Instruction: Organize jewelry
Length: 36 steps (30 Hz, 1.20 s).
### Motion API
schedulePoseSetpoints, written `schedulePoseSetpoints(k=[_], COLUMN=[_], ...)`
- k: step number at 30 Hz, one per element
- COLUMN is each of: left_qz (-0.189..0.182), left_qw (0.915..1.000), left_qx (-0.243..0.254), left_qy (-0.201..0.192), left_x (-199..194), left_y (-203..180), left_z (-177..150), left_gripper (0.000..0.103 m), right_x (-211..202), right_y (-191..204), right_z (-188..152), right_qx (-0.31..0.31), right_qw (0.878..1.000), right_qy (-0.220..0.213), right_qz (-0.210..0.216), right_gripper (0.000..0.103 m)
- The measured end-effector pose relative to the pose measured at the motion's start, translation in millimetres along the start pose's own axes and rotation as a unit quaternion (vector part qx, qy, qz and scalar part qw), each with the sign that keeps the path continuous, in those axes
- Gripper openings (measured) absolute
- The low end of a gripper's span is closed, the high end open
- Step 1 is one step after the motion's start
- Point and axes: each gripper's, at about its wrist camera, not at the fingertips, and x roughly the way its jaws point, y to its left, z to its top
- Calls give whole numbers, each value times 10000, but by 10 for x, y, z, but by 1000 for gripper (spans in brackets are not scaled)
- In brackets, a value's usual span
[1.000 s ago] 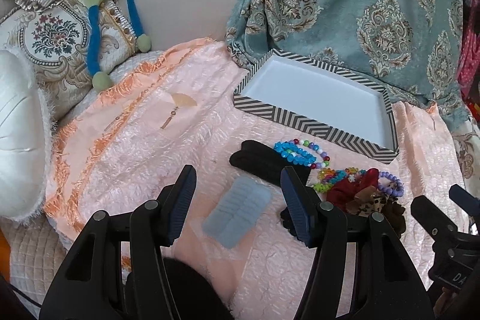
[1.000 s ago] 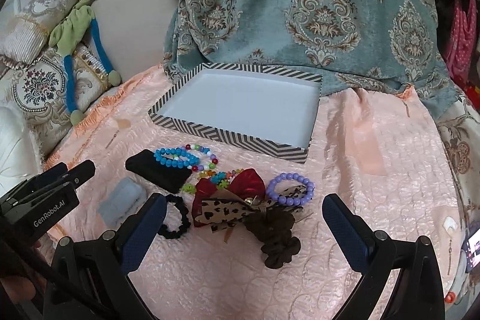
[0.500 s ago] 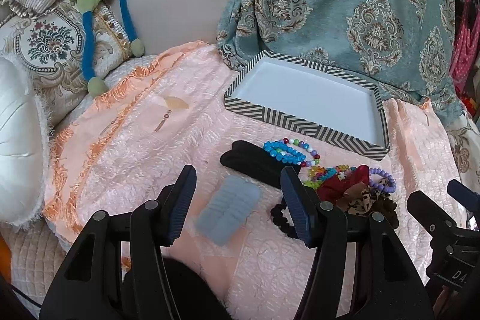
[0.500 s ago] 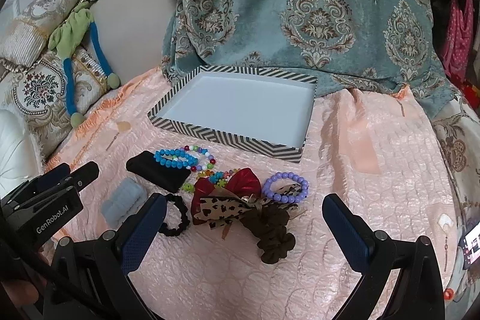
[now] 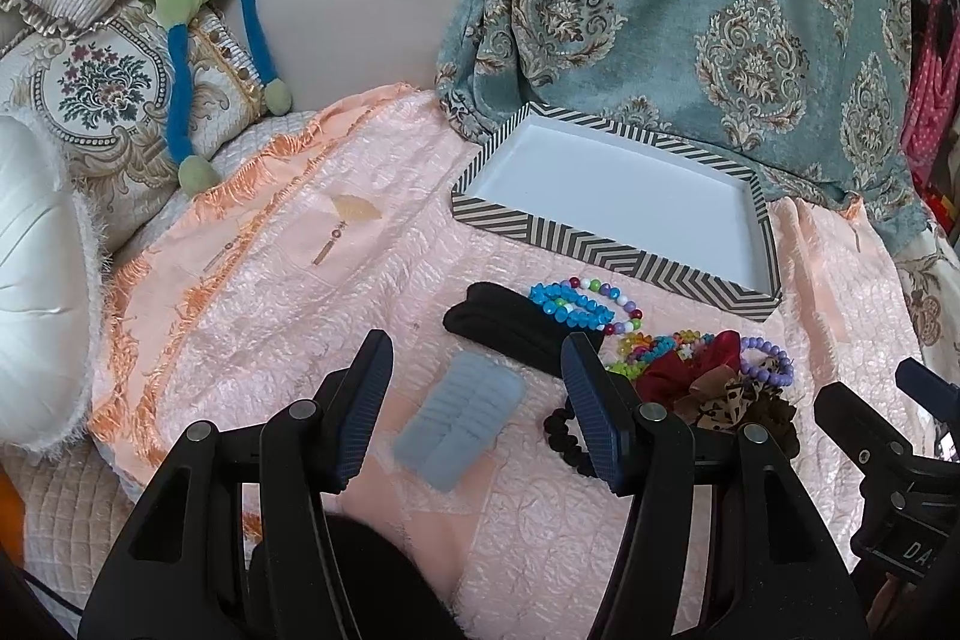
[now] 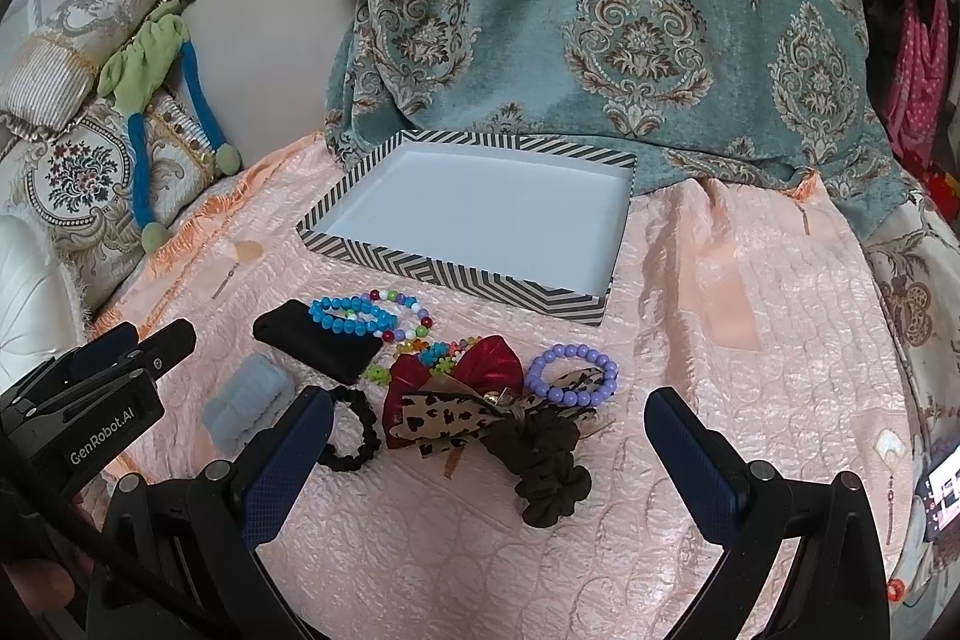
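Peach quilted cloth, jewelry heap in front, striped tray waiting behind it

Left wrist view: left gripper (image 5: 474, 403) has its fingers spread with nothing between the pads, hanging over a flat grey-blue ribbed pad (image 5: 459, 421) whose long axis runs along the fingers; the bead pile sits off to its right. Right wrist view: right gripper (image 6: 486, 466) is spread wide too and holds nothing, with the red and leopard-print bow (image 6: 450, 400) and brown scrunchie (image 6: 543, 460) dead ahead, so I'd say it's nearer. The empty chevron-striped white tray (image 6: 456, 274) lies just beyond the turquoise bead bracelet (image 6: 351, 315), with plenty of bare cloth to the right.
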Motion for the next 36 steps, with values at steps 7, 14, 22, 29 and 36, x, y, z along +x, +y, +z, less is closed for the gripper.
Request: schedulePoseSetpoints(k=[7, 14, 22, 29, 36], left_qz=[-3, -29, -10, -10, -18], left_qw=[10000, 9999, 9998, 9997, 9997], left_qx=[-10, -34, -58, -80, -98], left_qy=[62, 139, 164, 216, 232], left_x=[33, 72, 101, 130, 142], left_y=[0, -10, -2, 11, 14], left_z=[-6, -28, -42, -53, -60], left_gripper=[58, 58, 58, 58, 58], right_x=[32, 54, 83, 101, 121], right_y=[-8, -15, -45, -48, -59], right_z=[-8, -8, -19, -16, -32], right_qx=[-39, -33, -28, -37, -30], right_qw=[10000, 10000, 9999, 9999, 9998], right_qy=[59, 75, 132, 163, 191], right_qz=[-13, -26, -8, -19, -23], right_gripper=[103, 103, 103, 103, 103])
